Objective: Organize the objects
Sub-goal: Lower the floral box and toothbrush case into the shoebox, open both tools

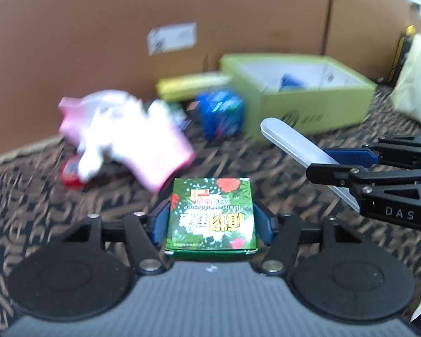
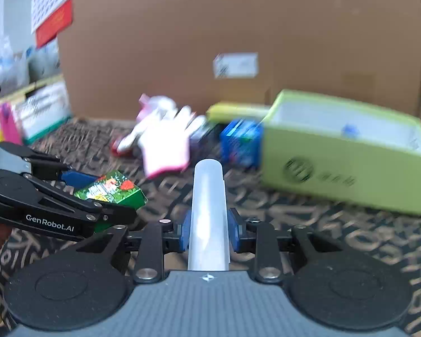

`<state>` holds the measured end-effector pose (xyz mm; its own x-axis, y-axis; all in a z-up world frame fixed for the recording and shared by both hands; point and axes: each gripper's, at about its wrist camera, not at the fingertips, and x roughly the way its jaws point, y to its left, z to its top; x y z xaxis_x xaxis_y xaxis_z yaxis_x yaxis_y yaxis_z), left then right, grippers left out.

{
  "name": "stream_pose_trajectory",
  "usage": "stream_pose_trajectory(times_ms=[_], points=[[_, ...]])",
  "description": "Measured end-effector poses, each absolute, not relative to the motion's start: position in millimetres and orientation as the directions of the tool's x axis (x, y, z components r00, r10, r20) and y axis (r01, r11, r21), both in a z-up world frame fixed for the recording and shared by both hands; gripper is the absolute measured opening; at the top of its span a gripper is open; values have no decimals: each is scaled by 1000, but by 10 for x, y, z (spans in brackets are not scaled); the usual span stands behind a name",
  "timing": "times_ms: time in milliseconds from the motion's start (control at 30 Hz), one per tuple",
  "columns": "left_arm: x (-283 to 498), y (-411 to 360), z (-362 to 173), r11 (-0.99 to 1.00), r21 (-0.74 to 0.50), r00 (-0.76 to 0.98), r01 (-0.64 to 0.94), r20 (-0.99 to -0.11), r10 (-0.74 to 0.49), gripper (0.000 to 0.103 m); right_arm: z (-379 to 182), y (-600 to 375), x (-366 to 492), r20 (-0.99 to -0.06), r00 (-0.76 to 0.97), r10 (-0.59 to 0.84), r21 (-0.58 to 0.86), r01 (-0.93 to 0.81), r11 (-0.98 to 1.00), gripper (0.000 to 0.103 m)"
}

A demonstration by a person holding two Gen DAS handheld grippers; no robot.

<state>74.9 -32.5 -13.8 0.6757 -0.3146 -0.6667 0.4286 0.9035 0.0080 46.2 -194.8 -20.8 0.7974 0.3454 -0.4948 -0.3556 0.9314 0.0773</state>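
Left wrist view: the left gripper (image 1: 212,220) is clamping 1 green floral box (image 1: 212,214) between its 2 blue pads, the box sitting square between the fingers and lifted off the patterned carpet (image 1: 280,168). At the right edge the right gripper (image 1: 332,161) is reaching in, pinching 1 pale translucent case (image 1: 289,143) that is sticking out up and to the left. Beyond, blurred, 1 lime green open box (image 1: 303,104) is standing on the carpet with 1 blue object (image 1: 292,81) inside; just left of it are lying 1 blue packet (image 1: 220,113), 1 yellow flat box (image 1: 193,85), 1 pink and white bundle (image 1: 126,134) and 1 red item (image 1: 70,172).

Right wrist view: the case (image 2: 209,219) is running straight forward between the right gripper (image 2: 209,231) pads, which are pressing its sides. The left gripper (image 2: 98,196) is showing at the left with the floral box (image 2: 112,191) tilted in its grip. Only here are showing 1 white and green carton (image 2: 42,109) and 1 red and white calendar (image 2: 52,2) at the left, and the brown cardboard wall (image 2: 182,42) is filling the back
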Motion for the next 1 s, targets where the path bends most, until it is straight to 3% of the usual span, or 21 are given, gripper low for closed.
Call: stream_pose_trajectory(times_ms=[333, 433, 733, 1000], points=[[1228, -1160, 506, 858, -65, 706, 510, -537, -461, 61, 288, -2697, 630, -378, 911, 166, 34, -165, 986, 31], [1496, -1433, 580, 873, -51, 733, 486, -521, -438, 61, 354, -2860, 806, -369, 922, 117, 25, -116, 993, 31], [2393, -1927, 245, 910, -79, 722, 408, -581, -375, 61, 307, -3217, 1575, -387, 921, 34, 28, -24, 999, 31], [2721, -2120, -54, 922, -35, 707, 386, -630, -320, 62, -49, -3352, 2047, -485, 875, 3, 18, 7, 1000, 31]])
